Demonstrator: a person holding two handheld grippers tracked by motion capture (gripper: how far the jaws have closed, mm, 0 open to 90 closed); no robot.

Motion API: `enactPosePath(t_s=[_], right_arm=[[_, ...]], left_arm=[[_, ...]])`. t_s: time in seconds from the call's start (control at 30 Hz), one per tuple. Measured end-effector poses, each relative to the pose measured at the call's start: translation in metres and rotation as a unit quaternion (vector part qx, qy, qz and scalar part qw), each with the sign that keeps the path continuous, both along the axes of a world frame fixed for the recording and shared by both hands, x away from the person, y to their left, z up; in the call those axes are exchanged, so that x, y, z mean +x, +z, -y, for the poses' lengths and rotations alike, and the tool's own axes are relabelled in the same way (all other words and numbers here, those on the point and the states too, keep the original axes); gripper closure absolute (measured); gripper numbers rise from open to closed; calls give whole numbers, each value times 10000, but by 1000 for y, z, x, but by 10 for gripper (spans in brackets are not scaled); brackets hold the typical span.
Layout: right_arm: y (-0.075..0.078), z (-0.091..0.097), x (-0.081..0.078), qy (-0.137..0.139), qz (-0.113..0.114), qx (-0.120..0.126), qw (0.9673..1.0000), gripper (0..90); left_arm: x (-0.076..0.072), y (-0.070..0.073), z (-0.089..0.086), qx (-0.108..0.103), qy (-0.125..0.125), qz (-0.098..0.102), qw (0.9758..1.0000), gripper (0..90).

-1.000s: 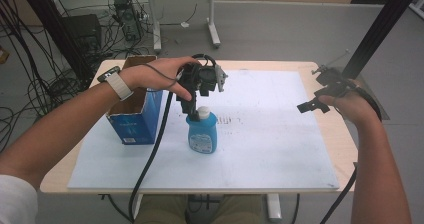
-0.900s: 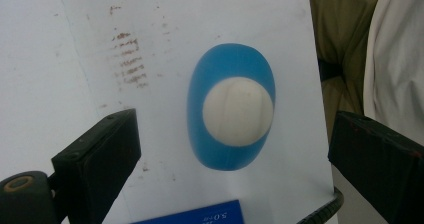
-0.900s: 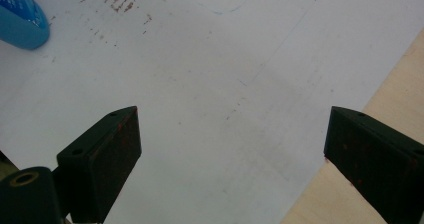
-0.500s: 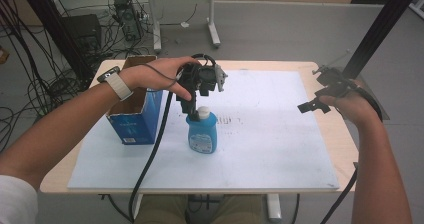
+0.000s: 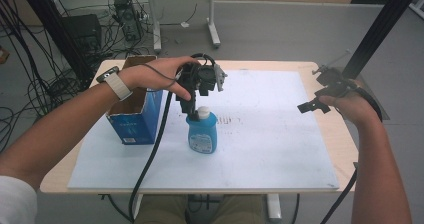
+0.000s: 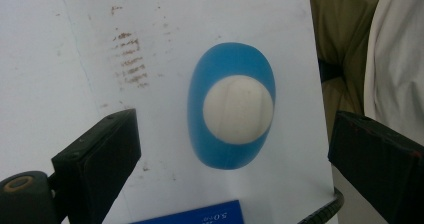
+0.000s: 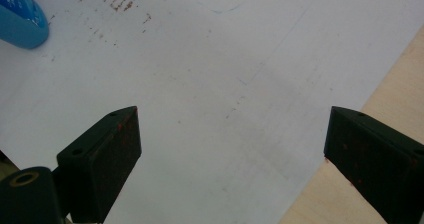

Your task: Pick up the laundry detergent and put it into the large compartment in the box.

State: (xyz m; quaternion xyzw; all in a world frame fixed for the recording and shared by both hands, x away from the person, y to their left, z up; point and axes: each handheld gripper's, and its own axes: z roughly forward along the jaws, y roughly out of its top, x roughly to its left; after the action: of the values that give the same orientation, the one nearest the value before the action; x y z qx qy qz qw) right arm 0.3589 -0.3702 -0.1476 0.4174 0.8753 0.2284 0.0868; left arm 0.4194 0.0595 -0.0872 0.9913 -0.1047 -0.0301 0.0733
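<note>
A blue bottle [image 5: 202, 133] with a white cap [image 5: 203, 113] stands upright on the white sheet [image 5: 260, 149]. My left gripper [image 5: 195, 108] hangs just above the cap, pointing straight down. In the left gripper view the bottle [image 6: 220, 149] lies below, between the wide-apart jaws of my left gripper [image 6: 235, 171], and nothing is gripped. My right gripper [image 5: 312, 106] hovers open over the sheet's right edge. In the right gripper view its jaws stand far apart over bare sheet, with the bottle's base [image 7: 20, 19] in the top left corner.
An open blue cardboard box [image 5: 135, 119] stands left of the bottle, under my left wrist. The wooden table edge [image 5: 340, 139] shows past the sheet on the right. Brown scuff marks [image 5: 232, 120] lie right of the bottle. Cables and desks fill the floor behind.
</note>
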Motion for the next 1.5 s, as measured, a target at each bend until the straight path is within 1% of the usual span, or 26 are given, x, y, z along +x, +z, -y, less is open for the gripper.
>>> enactPosePath(t_s=[0.4,1.07,1.43,1.5], right_arm=[[-1,0,1,4,-9,-2,10000,81],[0,2,-6,-40,29,0,10000,81],[-1,3,-6,-55,24,11,10000,81],[-2,3,-6,-47,25,13,10000,81]], left_arm=[[-1,0,-2,-27,31,9,10000,70],[-3,1,-1,-40,-11,20,10000,70],[-5,-3,2,4,-27,39,10000,70],[-6,-5,3,23,-34,74,10000,70]])
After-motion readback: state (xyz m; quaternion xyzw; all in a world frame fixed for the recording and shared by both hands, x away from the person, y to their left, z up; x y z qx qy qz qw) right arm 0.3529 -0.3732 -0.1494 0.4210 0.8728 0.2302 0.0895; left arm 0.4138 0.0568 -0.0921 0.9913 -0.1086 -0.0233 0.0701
